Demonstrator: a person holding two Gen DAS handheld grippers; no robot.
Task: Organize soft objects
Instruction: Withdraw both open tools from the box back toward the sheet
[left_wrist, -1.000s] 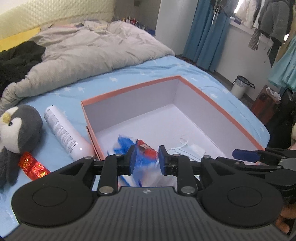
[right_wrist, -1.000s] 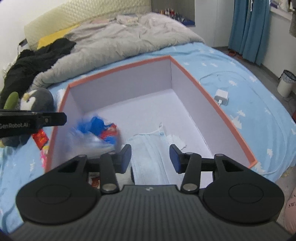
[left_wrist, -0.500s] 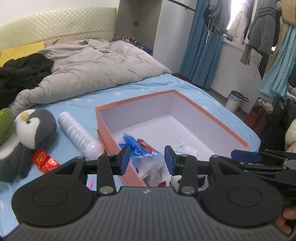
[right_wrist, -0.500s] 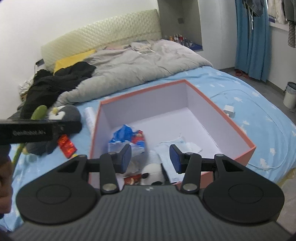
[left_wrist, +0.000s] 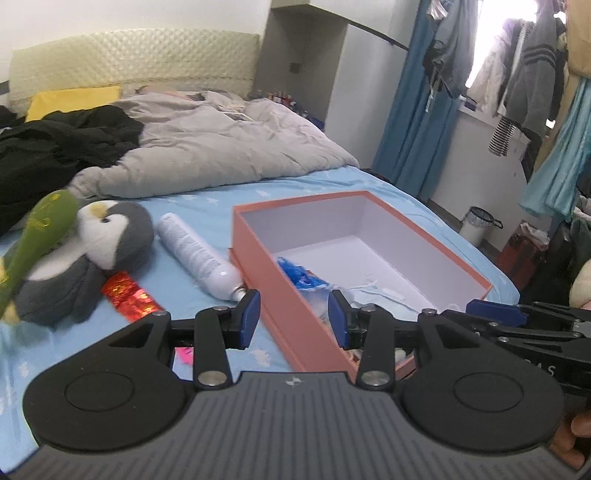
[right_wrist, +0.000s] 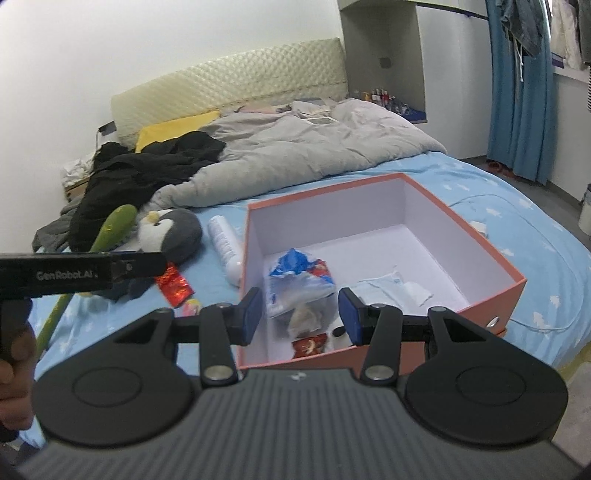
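Observation:
An open orange box (left_wrist: 273, 258) (right_wrist: 487, 254) sits on the blue bed. Inside lie a blue-and-red plastic bag (right_wrist: 295, 280) (left_wrist: 301, 277), a face mask (right_wrist: 384, 288) and small packets (right_wrist: 310, 343). A grey penguin plush (left_wrist: 88, 254) (right_wrist: 173, 232) with a green soft stick (left_wrist: 40, 225) (right_wrist: 110, 229) lies left of the box, beside a white tube (left_wrist: 195, 254) (right_wrist: 225, 240) and a red foil packet (left_wrist: 129, 299) (right_wrist: 173, 286). My left gripper (left_wrist: 293, 319) is open and empty, near the box's near-left corner. My right gripper (right_wrist: 301, 315) is open and empty, above the box's near end.
A grey duvet (right_wrist: 295, 147) and black clothes (right_wrist: 147, 166) cover the head of the bed. A white charger with its cable (right_wrist: 480, 225) lies right of the box. A bin (left_wrist: 478, 221) and hanging clothes (left_wrist: 524, 74) stand past the bed's right edge.
My left gripper let go of the plastic bag, which now lies in the box. Both grippers have pulled back and up, away from the box, and the left one has swung left.

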